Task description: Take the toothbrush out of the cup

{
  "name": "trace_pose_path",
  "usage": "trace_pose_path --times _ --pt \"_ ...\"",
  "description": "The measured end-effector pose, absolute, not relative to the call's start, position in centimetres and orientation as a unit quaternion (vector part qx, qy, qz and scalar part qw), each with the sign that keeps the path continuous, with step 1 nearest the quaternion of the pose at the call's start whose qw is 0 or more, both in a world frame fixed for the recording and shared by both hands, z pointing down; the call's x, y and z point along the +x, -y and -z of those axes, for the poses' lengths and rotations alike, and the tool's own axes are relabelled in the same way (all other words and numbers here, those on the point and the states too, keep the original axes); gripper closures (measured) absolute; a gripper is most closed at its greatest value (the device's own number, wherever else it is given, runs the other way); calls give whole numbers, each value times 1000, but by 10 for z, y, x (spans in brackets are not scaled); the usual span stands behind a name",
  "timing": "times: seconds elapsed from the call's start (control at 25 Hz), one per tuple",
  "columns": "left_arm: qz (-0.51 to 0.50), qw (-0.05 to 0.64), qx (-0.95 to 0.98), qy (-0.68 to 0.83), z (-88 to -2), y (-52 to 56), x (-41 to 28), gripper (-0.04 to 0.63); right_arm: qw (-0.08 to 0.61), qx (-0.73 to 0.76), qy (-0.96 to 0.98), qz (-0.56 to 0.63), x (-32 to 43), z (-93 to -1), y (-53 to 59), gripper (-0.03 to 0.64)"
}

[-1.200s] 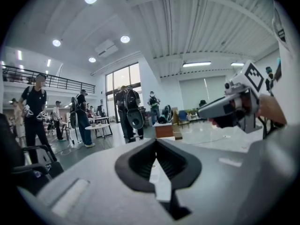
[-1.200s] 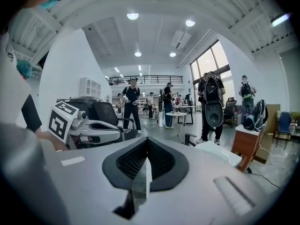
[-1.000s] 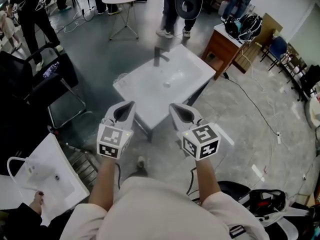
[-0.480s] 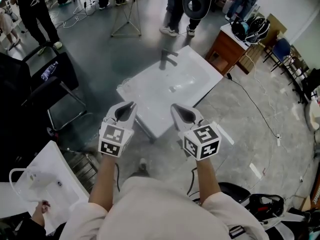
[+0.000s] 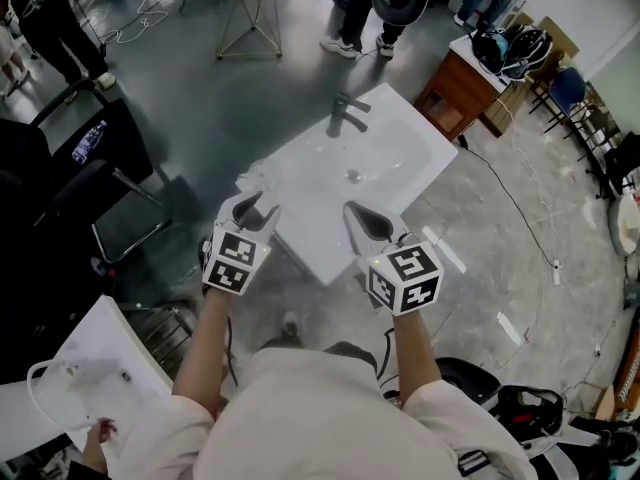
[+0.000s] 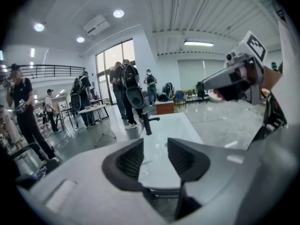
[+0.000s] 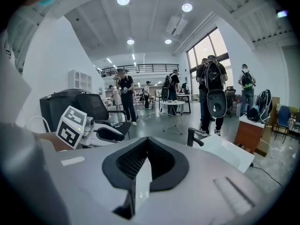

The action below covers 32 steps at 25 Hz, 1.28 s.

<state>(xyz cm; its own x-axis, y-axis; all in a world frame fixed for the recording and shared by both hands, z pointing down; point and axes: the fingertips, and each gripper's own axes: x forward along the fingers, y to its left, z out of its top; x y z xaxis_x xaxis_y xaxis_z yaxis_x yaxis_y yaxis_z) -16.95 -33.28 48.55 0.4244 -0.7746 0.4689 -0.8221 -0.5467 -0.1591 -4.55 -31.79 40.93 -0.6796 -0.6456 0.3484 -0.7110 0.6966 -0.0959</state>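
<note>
Toothbrush only in left gripper view

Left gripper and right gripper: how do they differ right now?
Left gripper fingers stand apart, having just opened; right gripper fingers are together. The left gripper points at the sink's left corner, the right gripper at its near edge. Both hold nothing.

- Sink: directly ahead of both grippers; left gripper at its near left corner, right gripper at its near edge.
- Tap: on the sink's far edge, beyond both grippers.
- Cup: on the sink's left corner, just ahead of the left gripper.
- Chair: left of the left gripper.
- Cabinet: ahead and right of the right gripper.
</note>
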Motion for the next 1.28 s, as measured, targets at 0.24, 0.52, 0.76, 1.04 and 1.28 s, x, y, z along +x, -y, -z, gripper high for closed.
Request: trace_pose_path --times 0.24,0.52,0.76,1.04,1.28 --pt "-294 52 844 446 -526 361 -180 395 160 374 904 -130 -53 -431 343 611" --pt "-352 50 845 400 -584 392 -177 385 183 374 895 -160 -43 -464 367 611" --pt "-391 52 826 402 -623 415 -180 385 197 373 888 -182 -38 -489 383 611" --pt "-425 12 813 397 -637 429 -180 392 203 374 883 -196 -36 -501 387 611" --pt "-437 -5 809 392 -643 438 -176 424 207 376 879 -208 -31 -508 386 611"
